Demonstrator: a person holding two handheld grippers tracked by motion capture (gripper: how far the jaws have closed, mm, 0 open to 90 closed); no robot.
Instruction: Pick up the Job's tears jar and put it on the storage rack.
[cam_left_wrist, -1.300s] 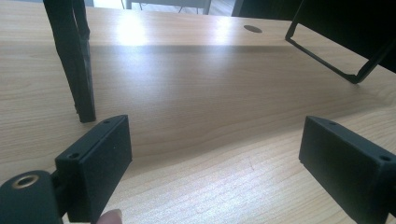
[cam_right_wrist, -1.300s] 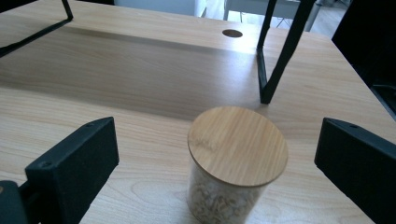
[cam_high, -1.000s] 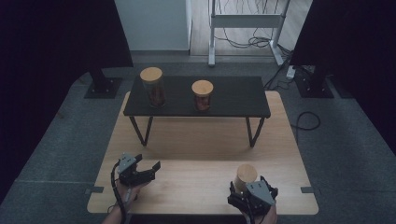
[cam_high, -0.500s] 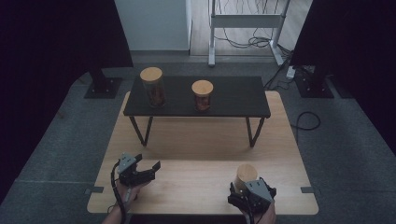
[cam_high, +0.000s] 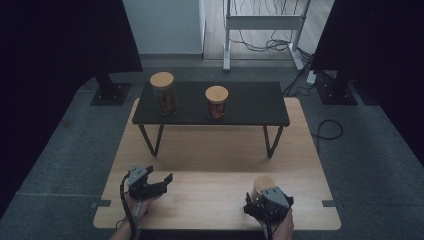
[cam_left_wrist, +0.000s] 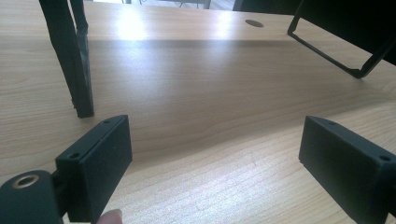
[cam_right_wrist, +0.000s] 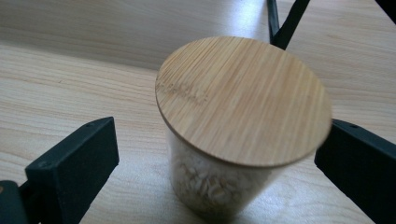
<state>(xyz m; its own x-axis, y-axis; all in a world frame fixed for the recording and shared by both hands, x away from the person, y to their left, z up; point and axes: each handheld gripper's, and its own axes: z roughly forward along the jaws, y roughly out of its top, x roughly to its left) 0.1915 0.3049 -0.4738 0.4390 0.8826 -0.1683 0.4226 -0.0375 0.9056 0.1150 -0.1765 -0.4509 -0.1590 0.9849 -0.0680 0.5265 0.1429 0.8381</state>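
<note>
A glass jar (cam_high: 263, 184) with a bamboo lid and pale flakes inside stands on the wooden table (cam_high: 210, 200) at the front right. My right gripper (cam_high: 264, 196) is right behind it, jaws open on either side of it. In the right gripper view the jar (cam_right_wrist: 219, 186) sits between the jaws of the right gripper (cam_right_wrist: 218, 128). The left pad (cam_right_wrist: 79, 158) is clearly apart from the glass and the right one sits just beside the lid's edge. My left gripper (cam_high: 159, 176) rests open at the front left with nothing between its pads (cam_left_wrist: 100, 163).
A low black shelf (cam_high: 250, 100) stands across the back of the table. It carries a taller jar (cam_high: 163, 92) and a shorter jar (cam_high: 216, 101), both with bamboo lids. Its thin legs (cam_left_wrist: 77, 60) rise ahead of the left gripper. Grey carpet surrounds the table.
My right gripper has moved forward and slightly down, bringing its jaws around the front jar. The jar and my left gripper have stayed put.
</note>
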